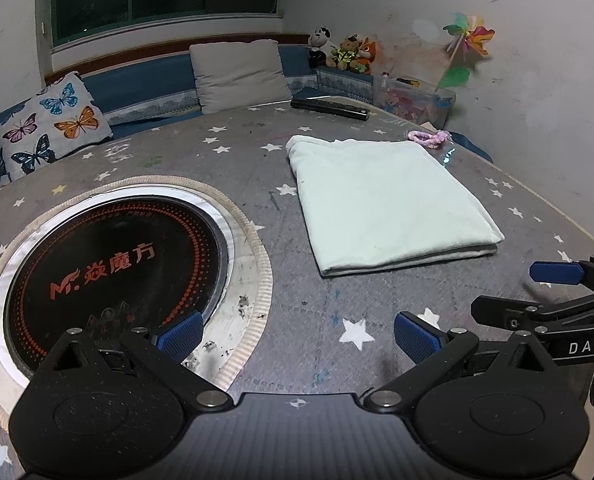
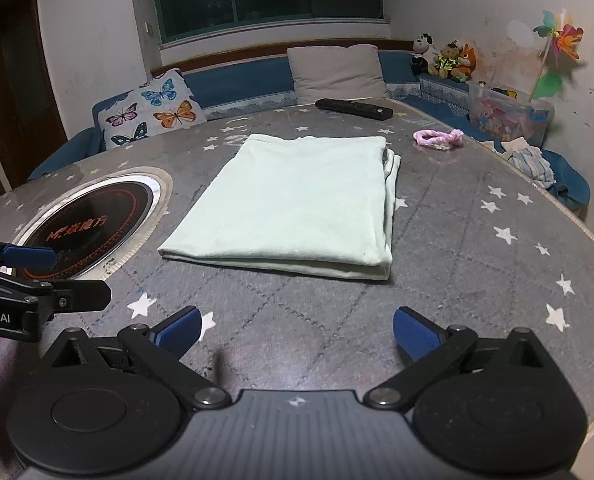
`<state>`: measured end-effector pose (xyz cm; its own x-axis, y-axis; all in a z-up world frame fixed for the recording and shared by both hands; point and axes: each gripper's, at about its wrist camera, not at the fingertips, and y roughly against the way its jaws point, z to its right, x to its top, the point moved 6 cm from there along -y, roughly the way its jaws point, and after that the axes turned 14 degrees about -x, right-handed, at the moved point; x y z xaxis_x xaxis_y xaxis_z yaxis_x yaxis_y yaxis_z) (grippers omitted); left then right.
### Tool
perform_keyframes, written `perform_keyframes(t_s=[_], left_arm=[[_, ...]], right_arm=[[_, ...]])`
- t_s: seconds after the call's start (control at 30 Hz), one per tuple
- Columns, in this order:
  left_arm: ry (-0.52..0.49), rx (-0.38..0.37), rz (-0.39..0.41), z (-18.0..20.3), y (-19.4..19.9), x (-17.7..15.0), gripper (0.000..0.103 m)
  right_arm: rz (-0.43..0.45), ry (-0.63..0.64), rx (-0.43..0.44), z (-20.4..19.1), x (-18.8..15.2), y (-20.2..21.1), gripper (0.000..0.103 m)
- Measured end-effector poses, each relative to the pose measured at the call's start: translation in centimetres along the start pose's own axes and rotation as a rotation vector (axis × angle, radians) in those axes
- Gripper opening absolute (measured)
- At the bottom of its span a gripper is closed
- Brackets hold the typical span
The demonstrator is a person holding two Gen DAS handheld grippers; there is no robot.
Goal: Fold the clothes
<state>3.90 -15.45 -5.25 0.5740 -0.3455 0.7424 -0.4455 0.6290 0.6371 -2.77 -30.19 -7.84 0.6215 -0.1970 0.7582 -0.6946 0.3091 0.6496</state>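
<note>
So both my left gripper [image 1: 297,336] and right gripper [image 2: 295,330] hang wide open, empty, folded pale-green cloth [image 2: 293,204] lying flat just ahead.

The folded cloth [image 2: 293,204] was soft, matt, pale green fabric. The worktop [image 2: 457,216] cover was quilted grey cloth printed with stars, scuffed and stained. Beside the cloth, the inset cooker plate [image 1: 113,276] was glossy black glass with a bright metal ring. Both claws showed matt black plastic with ribbed blue pads [image 2: 413,334].
</note>
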Motion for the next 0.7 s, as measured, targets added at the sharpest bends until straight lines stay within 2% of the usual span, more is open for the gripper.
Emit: perform_keyframes(t_s=[0.7], left_arm=[[0.003, 0.003, -0.025, 0.72, -0.38, -0.37, 0.103]], right_arm=[[-0.026, -0.008, -0.031, -0.07, -0.41, -0.41, 0.103]])
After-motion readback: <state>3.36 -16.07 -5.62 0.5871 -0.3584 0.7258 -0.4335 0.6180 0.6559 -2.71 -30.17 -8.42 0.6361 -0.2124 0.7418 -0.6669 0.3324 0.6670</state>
